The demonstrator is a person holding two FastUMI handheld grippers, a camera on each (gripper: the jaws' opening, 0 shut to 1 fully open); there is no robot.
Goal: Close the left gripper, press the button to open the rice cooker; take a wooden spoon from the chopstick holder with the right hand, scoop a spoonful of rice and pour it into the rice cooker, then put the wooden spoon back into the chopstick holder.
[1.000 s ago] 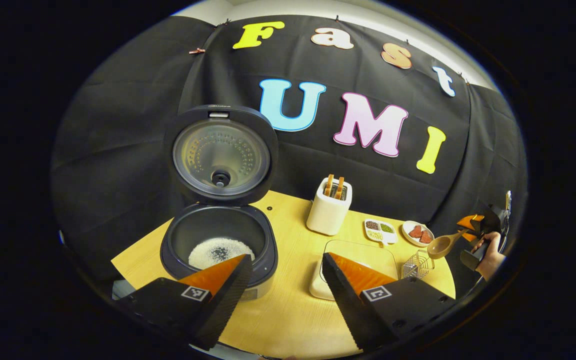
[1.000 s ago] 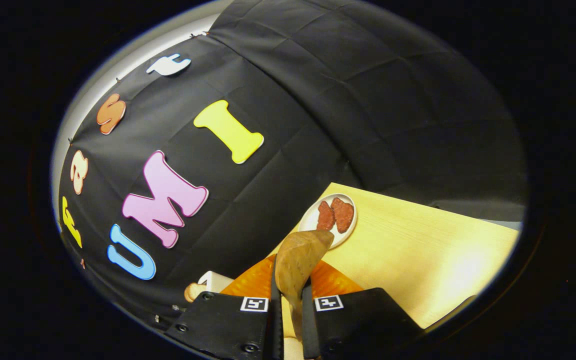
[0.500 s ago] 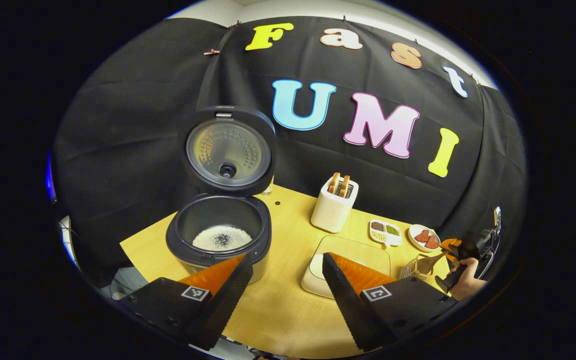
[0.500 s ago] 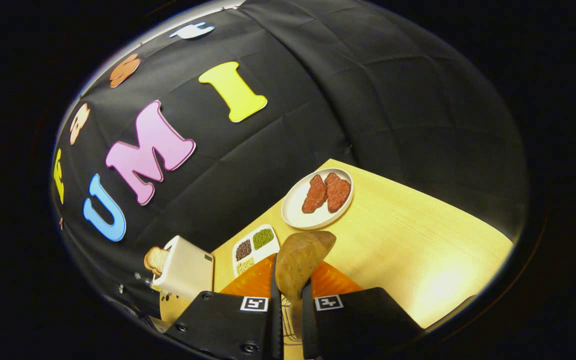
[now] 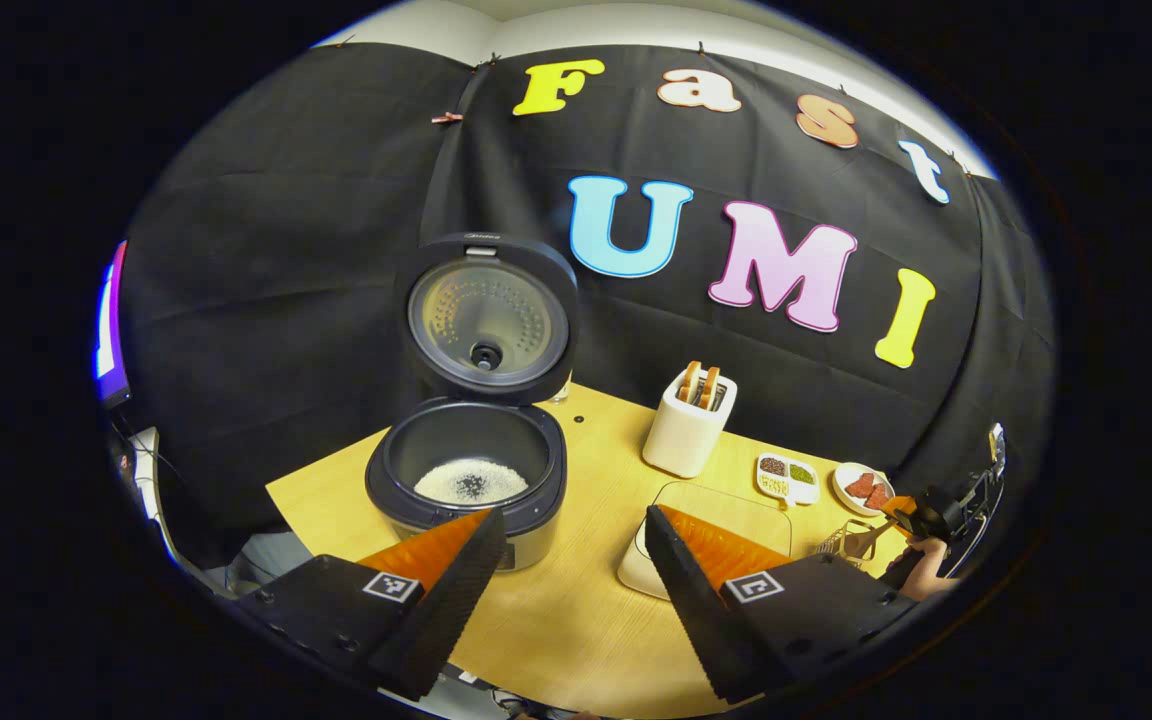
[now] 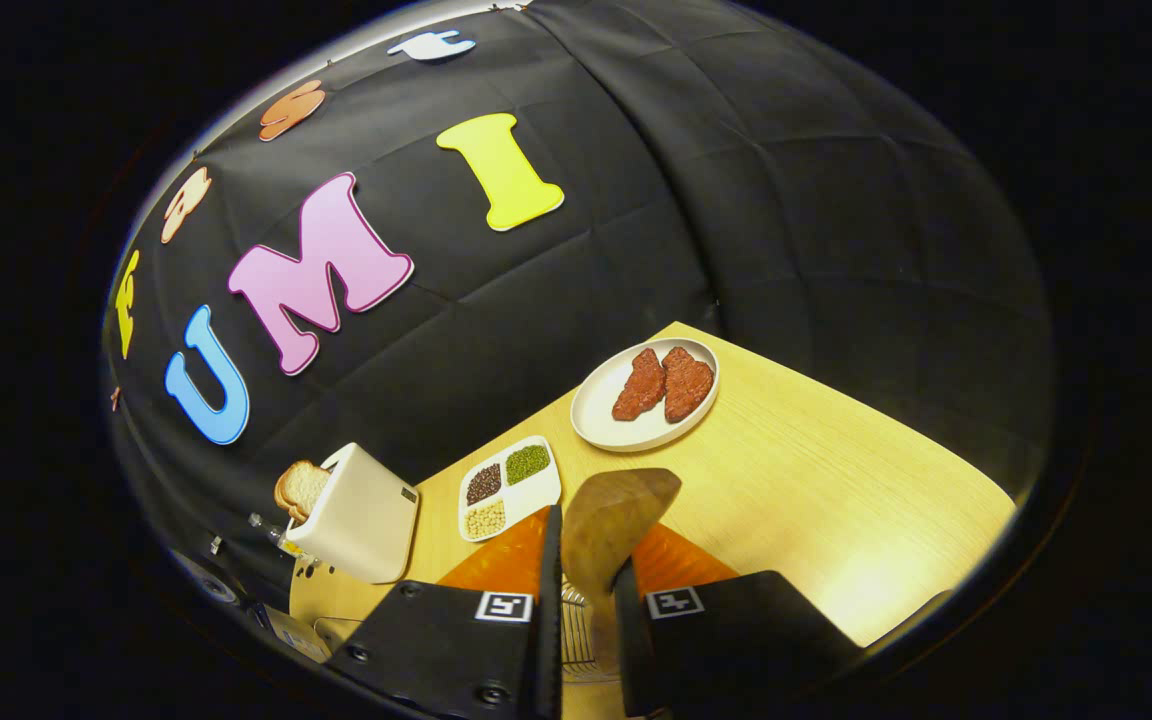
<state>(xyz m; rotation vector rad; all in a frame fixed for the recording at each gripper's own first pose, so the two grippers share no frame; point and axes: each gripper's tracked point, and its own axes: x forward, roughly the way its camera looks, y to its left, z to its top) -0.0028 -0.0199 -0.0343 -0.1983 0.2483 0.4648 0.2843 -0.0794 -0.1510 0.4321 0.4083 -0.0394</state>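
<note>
Right gripper fingers pinching wooden spoon handle, long axis along fingers, chopstick holder sitting directly beneath. Left gripper fingers spread, hovering near open rice cooker, far left on counter.

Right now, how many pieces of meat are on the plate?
2. Both lie on the plate, side by side and touching: one meat piece nearer the divided dish, the other beside it.
</note>
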